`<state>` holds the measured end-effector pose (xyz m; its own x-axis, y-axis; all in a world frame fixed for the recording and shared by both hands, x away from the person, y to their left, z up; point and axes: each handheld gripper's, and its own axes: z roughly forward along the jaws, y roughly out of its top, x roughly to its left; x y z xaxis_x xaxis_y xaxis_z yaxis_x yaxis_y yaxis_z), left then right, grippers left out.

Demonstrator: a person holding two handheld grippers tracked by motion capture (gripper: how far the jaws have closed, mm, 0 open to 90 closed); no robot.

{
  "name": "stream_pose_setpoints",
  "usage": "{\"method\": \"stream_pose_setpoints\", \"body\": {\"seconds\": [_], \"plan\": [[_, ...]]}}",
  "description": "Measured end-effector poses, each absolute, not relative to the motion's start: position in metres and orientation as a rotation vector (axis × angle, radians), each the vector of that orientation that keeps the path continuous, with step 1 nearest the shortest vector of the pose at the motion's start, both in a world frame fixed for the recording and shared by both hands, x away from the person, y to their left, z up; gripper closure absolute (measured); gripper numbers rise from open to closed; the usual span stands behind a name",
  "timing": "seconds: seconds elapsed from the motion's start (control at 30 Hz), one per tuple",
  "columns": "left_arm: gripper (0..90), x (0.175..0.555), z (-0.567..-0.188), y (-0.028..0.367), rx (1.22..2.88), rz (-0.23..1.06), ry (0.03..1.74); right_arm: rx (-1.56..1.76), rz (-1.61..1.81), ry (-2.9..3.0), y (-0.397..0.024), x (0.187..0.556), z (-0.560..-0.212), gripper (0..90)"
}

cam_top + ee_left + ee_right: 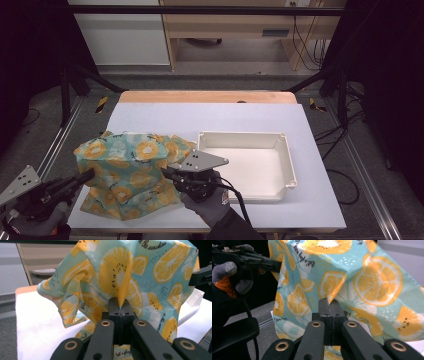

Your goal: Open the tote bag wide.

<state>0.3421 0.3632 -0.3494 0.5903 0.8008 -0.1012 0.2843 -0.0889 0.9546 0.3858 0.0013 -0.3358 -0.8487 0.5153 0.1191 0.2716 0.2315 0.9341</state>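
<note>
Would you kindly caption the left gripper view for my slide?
Left gripper, jaws shut, pinches a fold of citrus-print cloth raised over the white table.

The cloth (131, 172) sits on the table (210, 117), left of the tray (287, 165); grippers at its sides.

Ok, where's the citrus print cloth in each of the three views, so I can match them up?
High view: the cloth hangs left of centre, stretched between the left tool and the right tool.
Left gripper view: it spans the upper middle, pinched at the jaws.
Right gripper view: it spans centre and right, pinched at the jaws.
Shared landmark: the cloth's orange slices.
</note>
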Motion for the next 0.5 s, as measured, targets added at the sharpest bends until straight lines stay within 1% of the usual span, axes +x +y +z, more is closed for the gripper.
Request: {"method": "stream_pose_setpoints", "body": {"seconds": [0.5], "plan": [[90.0,0.343,-0.362,0.363,1.665,0.552,0.925,0.789,1.616,2.341,0.010,0.393,-0.360,90.0]]}}
